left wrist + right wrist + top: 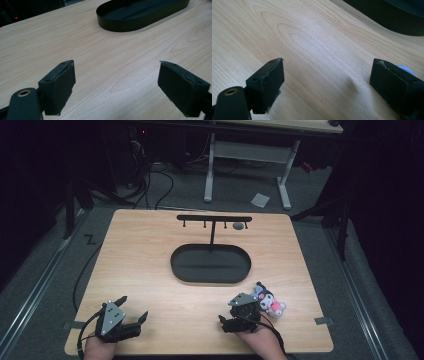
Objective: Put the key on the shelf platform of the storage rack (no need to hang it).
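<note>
A wooden table [150, 260] carries a black oval tray [210, 264] at its middle, with a black T-shaped rack [214, 219] standing at the tray's far rim; a small grey object [238, 226] hangs under the rack's bar near its right end. The 2 grippers rest near the table's front edge, well apart from each other.

The left gripper [134, 312] lies at the front left. In the left gripper view its 2 jaws stand wide apart with only bare wood between them, so it holds nothing [116, 82]; the tray [140, 15] lies ahead of it.

The right gripper [245, 309] lies at the front right. In the right gripper view its jaws are spread wide over bare wood and grip nothing [327, 82].

A small plush toy [269, 301], black, white and pink, lies on the table just beside the right gripper, on its right side, and in front of the tray's right end. A pale rounded bit of the toy [405, 69] peeks from behind the right-hand jaw; whether it touches the jaw cannot be told.
</note>
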Motion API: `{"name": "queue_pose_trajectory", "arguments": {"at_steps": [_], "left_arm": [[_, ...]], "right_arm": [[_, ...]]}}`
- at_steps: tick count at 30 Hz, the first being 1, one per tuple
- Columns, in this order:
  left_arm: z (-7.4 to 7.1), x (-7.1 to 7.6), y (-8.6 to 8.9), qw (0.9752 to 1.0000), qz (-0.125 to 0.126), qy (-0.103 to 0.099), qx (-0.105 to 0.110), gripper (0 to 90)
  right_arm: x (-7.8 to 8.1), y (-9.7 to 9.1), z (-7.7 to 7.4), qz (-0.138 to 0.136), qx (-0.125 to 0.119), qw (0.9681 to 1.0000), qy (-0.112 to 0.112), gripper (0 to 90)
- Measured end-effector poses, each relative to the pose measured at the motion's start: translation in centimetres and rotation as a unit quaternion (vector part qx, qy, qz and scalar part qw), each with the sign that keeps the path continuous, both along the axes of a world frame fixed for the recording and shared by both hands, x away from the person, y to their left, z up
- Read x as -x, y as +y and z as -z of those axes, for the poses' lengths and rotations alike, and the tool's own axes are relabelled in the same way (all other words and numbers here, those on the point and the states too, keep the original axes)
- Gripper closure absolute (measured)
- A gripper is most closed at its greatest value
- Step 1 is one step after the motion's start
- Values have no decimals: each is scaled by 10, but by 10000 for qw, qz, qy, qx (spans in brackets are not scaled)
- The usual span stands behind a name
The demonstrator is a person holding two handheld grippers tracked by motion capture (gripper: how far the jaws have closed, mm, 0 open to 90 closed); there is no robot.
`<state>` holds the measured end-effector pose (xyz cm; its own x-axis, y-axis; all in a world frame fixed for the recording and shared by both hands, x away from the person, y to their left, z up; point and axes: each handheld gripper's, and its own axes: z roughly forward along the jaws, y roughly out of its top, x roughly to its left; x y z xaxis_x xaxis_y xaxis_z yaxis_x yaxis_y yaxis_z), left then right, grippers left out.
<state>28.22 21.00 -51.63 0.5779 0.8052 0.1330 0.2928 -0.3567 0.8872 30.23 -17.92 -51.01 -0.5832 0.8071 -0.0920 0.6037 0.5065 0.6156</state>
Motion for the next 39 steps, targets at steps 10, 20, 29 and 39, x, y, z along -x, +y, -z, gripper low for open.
{"name": "queue_pose_trajectory", "arguments": {"at_steps": [10,20,29,39], "left_arm": [[-2,-2,-6,10000,5,-71,-2,152],[-1,-5,-11,10000,59,-13,-8,152],[1,-5,-12,9999,94,71,-124,152],[-2,-3,-6,9995,258,168,-97,152]], "right_arm": [[-4,1,-7,-41,148,9998,120,138],[-3,-3,-13,-149,294,9987,385,181],[-10,-14,-19,-231,405,9953,851,286],[-15,-19,-32,-293,656,9921,1027,305]]}}
